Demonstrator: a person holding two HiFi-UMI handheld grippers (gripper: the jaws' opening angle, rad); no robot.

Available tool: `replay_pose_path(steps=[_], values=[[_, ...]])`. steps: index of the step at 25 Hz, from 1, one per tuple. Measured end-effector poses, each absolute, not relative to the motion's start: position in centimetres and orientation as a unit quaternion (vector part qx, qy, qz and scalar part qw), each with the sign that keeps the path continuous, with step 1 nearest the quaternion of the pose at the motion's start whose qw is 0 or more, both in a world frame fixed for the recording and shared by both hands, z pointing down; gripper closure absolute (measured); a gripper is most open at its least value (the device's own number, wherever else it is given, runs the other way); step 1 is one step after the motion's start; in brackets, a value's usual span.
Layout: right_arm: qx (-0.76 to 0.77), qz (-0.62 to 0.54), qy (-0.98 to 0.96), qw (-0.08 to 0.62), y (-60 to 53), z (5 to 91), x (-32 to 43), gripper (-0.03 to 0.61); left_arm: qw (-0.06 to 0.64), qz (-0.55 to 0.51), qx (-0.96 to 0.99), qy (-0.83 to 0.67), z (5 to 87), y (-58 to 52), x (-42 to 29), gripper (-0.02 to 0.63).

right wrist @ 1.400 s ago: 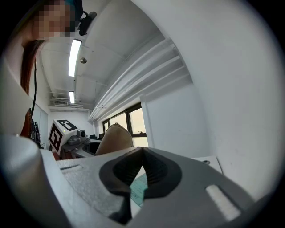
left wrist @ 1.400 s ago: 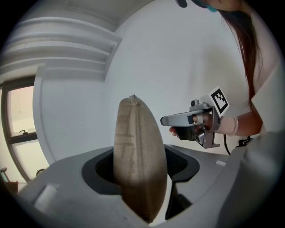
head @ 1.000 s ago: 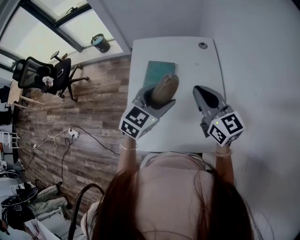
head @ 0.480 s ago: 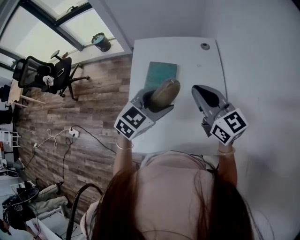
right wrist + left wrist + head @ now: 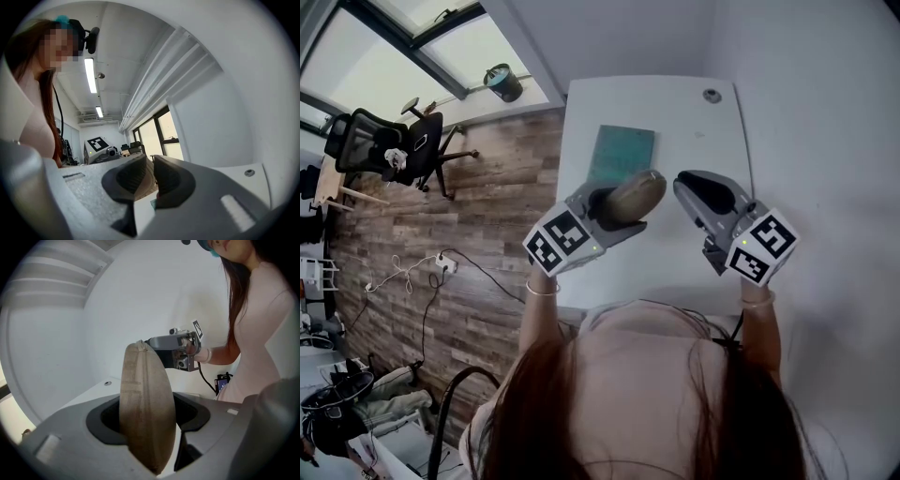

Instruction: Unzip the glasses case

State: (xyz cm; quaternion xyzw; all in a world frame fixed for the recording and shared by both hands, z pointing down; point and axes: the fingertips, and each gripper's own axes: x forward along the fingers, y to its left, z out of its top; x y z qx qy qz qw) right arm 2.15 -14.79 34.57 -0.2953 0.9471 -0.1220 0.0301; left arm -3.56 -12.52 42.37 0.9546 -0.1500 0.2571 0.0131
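Daylight pours from the window (image 5: 356, 66) left of the white table (image 5: 675, 112), leaving it bright with faint shadows. A ceiling strip light (image 5: 89, 75) glares in the right gripper view. Both gripper views bulge, darkening at the rims; the glasses case (image 5: 145, 408) looks soft

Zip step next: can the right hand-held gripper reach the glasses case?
Probably yes. The glasses case sits clamped in the left hand-held gripper. The right hand-held gripper, its jaws just opening and empty, faces it with nothing between.
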Motion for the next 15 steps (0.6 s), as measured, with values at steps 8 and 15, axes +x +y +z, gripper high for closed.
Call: replay_pose_path(steps=[8,15], values=[[-0.227,-0.138,0.963,0.030,-13.7,34.1,1.3,0.509,0.014,0.256,0.962,-0.093,42.3,-10.9,-3.0,0.327],[-0.158,-0.135,0.978,0.007,-12.2,33.8,0.4,0.482,0.010,0.270,0.960,-0.070,42.4,-10.1,-2.9,0.327]])
